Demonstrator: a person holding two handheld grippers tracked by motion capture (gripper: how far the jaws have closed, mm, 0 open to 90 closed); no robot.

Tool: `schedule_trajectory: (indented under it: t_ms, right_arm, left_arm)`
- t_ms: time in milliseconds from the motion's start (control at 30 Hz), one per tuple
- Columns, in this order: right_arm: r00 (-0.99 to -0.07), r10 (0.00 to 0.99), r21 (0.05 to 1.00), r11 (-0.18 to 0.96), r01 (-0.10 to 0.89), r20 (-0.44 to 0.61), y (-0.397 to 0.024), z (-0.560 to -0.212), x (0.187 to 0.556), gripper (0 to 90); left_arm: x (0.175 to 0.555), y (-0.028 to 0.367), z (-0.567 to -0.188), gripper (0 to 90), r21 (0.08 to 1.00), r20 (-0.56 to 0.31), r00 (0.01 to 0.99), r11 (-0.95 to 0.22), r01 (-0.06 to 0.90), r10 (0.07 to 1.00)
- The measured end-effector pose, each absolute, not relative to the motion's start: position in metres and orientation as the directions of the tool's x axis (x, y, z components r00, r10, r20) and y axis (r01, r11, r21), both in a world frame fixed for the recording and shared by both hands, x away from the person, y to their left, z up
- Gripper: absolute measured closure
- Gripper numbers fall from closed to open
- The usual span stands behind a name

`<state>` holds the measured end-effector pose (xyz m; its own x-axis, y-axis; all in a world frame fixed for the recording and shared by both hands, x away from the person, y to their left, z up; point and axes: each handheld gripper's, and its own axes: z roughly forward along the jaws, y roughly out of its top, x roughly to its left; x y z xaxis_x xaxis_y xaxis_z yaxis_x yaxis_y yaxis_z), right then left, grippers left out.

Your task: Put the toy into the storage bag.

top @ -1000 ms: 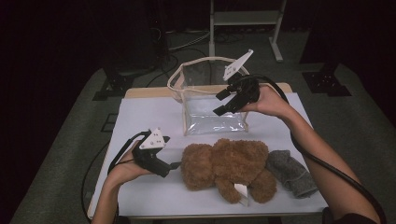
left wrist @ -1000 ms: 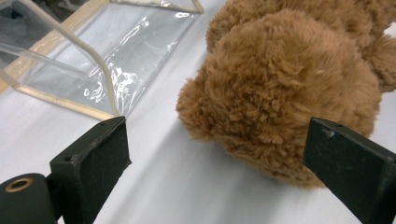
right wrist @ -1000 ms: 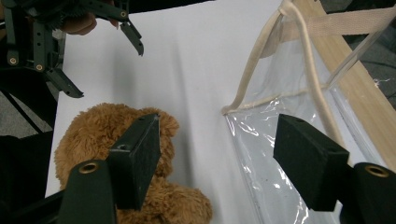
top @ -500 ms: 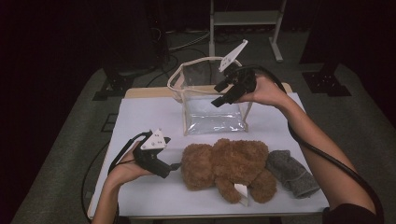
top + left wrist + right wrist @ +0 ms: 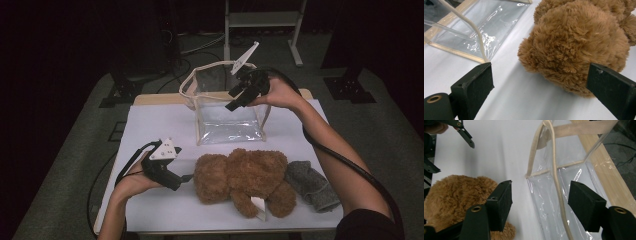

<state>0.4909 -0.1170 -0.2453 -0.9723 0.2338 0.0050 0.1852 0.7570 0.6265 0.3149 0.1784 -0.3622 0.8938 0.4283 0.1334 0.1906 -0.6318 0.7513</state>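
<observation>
The clear bag (image 5: 227, 107) stands upright near the far edge of the worktop (image 5: 150, 125), about midway along it, its mouth open and its cream handles (image 5: 555, 170) arching over the rim. The right gripper (image 5: 239, 97) hangs at the bag's right upper rim, held by the right hand (image 5: 280, 92). Its jaws are apart and have just been closing a little; in the right gripper view 1 cream handle runs between them, but neither jaw presses on it.

A brown teddy bear (image 5: 242, 175) lies on its side along the near edge, between the bag and the person. It blocks the straight path from the near edge to the bag's front wall. A white tag (image 5: 259, 207) sticks out from under it. Just beside the bear's right end lies a rolled grey cloth (image 5: 312, 185), touching the bear or very nearly so; which, I cannot tell.

The left gripper (image 5: 182, 179) rests low over the worktop near the near left corner, pointed at the bear's head. Its jaws stand wide apart with nothing between them; in the left gripper view the bear's head (image 5: 574, 47) sits just beyond them, close to 1 jaw.

The bear's face is turned away and hidden. The bag's far wall is hard to make out against the dark floor. A metal stand (image 5: 262, 20) behind the worktop is cut off at the top edge.
</observation>
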Motion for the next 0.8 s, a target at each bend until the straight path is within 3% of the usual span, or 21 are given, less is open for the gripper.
schedule_trajectory:
  t_ms: [300, 500, 533, 633, 667, 700, 733, 800]
  right_arm:
    - [-0.971, 0.238, 0.623, 0.760, 0.187, 0.001, -0.117, -0.252, 0.501, 39.5]
    - [-0.971, 0.240, 0.613, 0.767, 0.188, -0.002, -0.115, -0.259, 0.503, 50.2]
    - [-0.970, 0.243, 0.604, 0.774, 0.191, -0.005, -0.115, -0.261, 0.503, 56.7]
    - [-0.971, 0.240, 0.601, 0.778, 0.181, -0.018, -0.114, -0.262, 0.503, 62.7]
    - [-0.971, 0.238, 0.594, 0.785, 0.177, -0.025, -0.114, -0.264, 0.503, 69.9]
    - [-0.971, 0.238, 0.594, 0.785, 0.177, -0.025, -0.114, -0.264, 0.503, 69.9]
    - [-0.971, 0.235, 0.588, 0.791, 0.169, -0.037, -0.114, -0.265, 0.502, 78.1]
    - [-0.972, 0.233, 0.585, 0.794, 0.167, -0.039, -0.114, -0.265, 0.502, 80.8]
  left_arm:
    - [0.315, 0.179, -0.362, 6.4, 0.751, 0.134, 0.893, -0.632, 0.191, 0.430]
    - [0.315, 0.180, -0.362, 6.4, 0.750, 0.134, 0.893, -0.633, 0.192, 0.431]
    - [0.314, 0.180, -0.362, 6.4, 0.750, 0.136, 0.892, -0.633, 0.192, 0.431]
    - [0.314, 0.181, -0.362, 6.4, 0.751, 0.134, 0.892, -0.632, 0.193, 0.431]
    - [0.314, 0.181, -0.362, 6.4, 0.751, 0.131, 0.892, -0.631, 0.195, 0.432]
    - [0.314, 0.181, -0.362, 6.4, 0.751, 0.131, 0.892, -0.631, 0.195, 0.432]
    - [0.314, 0.181, -0.362, 6.4, 0.750, 0.131, 0.893, -0.632, 0.195, 0.431]
    - [0.314, 0.181, -0.362, 6.4, 0.748, 0.132, 0.893, -0.634, 0.195, 0.430]
